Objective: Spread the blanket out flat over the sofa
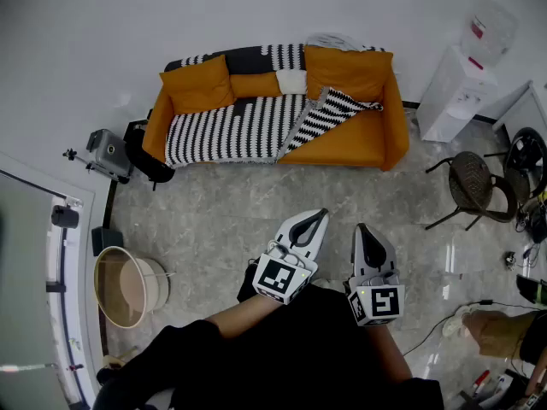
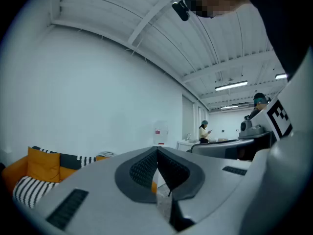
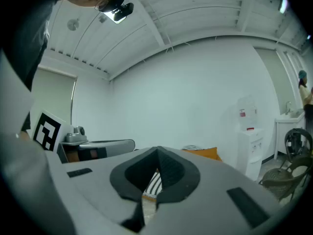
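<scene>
An orange sofa (image 1: 359,139) stands against the far wall. A black-and-white striped blanket (image 1: 231,126) covers its left seat and part of the backrest. The blanket's right corner (image 1: 329,111) is folded back in a rumpled flap, and the right seat shows bare orange. Both grippers are held well short of the sofa, over the floor. My left gripper (image 1: 318,219) is shut with nothing in it, and my right gripper (image 1: 362,232) beside it is shut and empty too. The left gripper view shows the sofa (image 2: 41,165) low at the left; the right gripper view shows stripes of the blanket (image 3: 154,182) through the jaws.
Orange cushions (image 1: 198,84) and a small white one (image 1: 291,81) lean on the backrest. A white water dispenser (image 1: 453,92) and a dark chair (image 1: 474,186) stand at the right. A camera on a stand (image 1: 107,152) and a round wooden bin (image 1: 128,287) are at the left.
</scene>
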Tool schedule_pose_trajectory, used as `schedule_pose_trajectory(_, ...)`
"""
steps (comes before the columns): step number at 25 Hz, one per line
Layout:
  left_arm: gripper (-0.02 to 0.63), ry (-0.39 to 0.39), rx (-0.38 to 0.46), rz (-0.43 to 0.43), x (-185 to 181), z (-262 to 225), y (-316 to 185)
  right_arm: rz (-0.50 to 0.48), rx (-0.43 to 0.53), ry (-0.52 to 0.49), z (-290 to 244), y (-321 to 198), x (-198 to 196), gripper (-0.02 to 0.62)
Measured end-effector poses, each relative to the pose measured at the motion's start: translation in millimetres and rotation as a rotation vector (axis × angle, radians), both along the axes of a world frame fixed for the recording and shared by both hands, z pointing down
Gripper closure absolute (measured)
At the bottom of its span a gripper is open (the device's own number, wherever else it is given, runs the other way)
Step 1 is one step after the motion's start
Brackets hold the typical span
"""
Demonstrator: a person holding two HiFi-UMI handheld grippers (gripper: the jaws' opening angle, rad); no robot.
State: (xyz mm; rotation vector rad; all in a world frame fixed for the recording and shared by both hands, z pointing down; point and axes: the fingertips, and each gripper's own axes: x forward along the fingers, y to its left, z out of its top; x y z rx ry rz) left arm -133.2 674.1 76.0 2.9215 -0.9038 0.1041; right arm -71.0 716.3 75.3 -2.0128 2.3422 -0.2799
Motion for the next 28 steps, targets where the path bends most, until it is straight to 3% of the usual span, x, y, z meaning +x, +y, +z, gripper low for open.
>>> schedule_pose_trajectory(3,0.597,0.036,0.028,-0.022,0.5,-0.1,-7.8,-0.023,0.019,-0.029,-1.0,-8.0,6.9,0.560)
schedule_pose_trajectory(9,0.597,0.024,0.011,-0.052,-8.9,5.3,-52.4,-0.109,0.096,-0.193,-4.6,-41.1,14.8,0.557)
schedule_pose_trajectory(14,0.597,0.033,-0.048,-0.027,-2.7,34.0,-107.1,-0.078,0.074,-0.117,9.0,-95.2,23.3,0.557)
schedule_pose_trajectory(20,0.597,0.106,-0.134,-0.018,14.8,49.1,-221.1,-0.082,0.018,-0.094,13.8,-204.6,27.3,0.557)
schedule_pose_trajectory(24,0.597,0.207,-0.187,-0.062,-0.8,44.8,-305.1,-0.113,-0.023,-0.023,21.4,-290.1,19.1,0.557)
schedule_pose_trajectory(28,0.597,0.213,-0.158,-0.062,-3.9,35.1,-362.6,-0.154,-0.034,-0.004,16.0,-355.6,17.9,0.557)
